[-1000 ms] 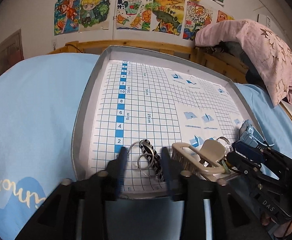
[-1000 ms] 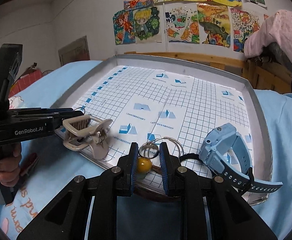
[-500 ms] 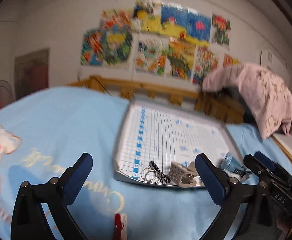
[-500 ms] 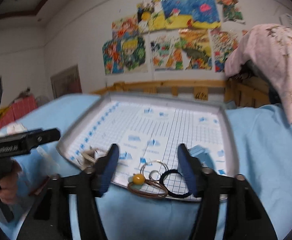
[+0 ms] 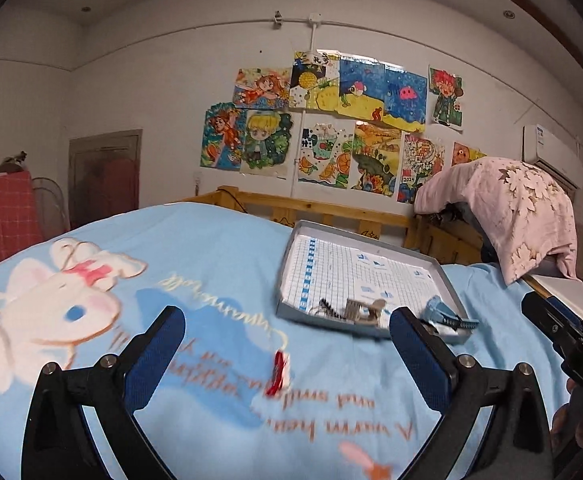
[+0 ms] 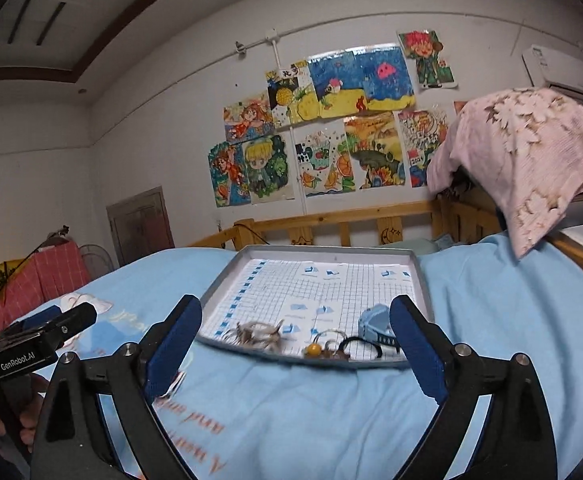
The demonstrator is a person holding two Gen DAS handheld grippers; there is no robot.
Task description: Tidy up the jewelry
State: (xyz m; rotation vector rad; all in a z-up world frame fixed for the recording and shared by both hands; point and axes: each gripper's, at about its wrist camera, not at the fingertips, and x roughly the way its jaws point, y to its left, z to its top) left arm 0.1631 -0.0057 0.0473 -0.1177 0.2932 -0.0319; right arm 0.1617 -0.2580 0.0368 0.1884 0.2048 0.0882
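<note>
My left claw [image 5: 287, 356] and my right claw [image 6: 295, 344] are both wide open with nothing in them, and the right one's jaws have just been opening. All the jewelry sits along the near edge of the grey tray [image 6: 421, 280] on the blue blanket [image 6: 491, 340]: the rings and striped bangle [image 5: 325, 307], the beige hair clip [image 5: 365, 310], the yellow bead on its ring [image 6: 312, 349] and the blue watch [image 6: 375, 326]. I think the things could slip off, because they lie so close to the tray's low rim and the bed is soft; a bump from me could tip them onto the blanket. A small red thing [image 5: 278, 372] lies on the blanket, outside the tray. A second ago my claws were right down at the tray, the left around the bangle and the right around the bead; now both are pulled back and opened wide
</note>
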